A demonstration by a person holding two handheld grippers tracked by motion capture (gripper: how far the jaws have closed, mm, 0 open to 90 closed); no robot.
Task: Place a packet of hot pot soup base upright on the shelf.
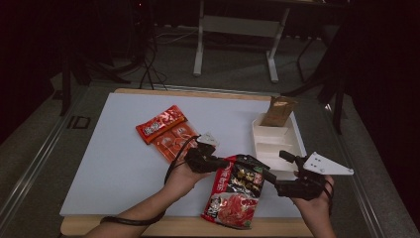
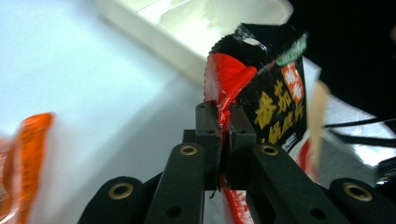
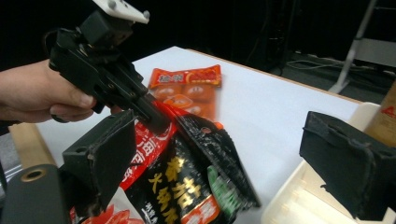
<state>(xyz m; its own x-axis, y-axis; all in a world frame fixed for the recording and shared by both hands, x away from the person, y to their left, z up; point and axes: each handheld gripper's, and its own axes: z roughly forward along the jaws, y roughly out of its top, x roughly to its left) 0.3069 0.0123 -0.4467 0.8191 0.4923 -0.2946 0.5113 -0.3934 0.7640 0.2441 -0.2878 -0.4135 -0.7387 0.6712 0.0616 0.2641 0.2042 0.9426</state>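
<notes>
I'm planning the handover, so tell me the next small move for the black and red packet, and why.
Probably close the right gripper on the packet's free edge. The left gripper is already shut on the black and red packet at its top corner, while the right one's jaws stand wide open either side of it, beside the white tray.

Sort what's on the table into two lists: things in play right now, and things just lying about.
In play:
- black and red sauce packet, clamped at its top edge by the left tool
- right tool, jaws open beside the packet
- white divided tray, next to the right tool

Lying about:
- orange snack packets
- brown pouch in the tray's far compartment
</notes>
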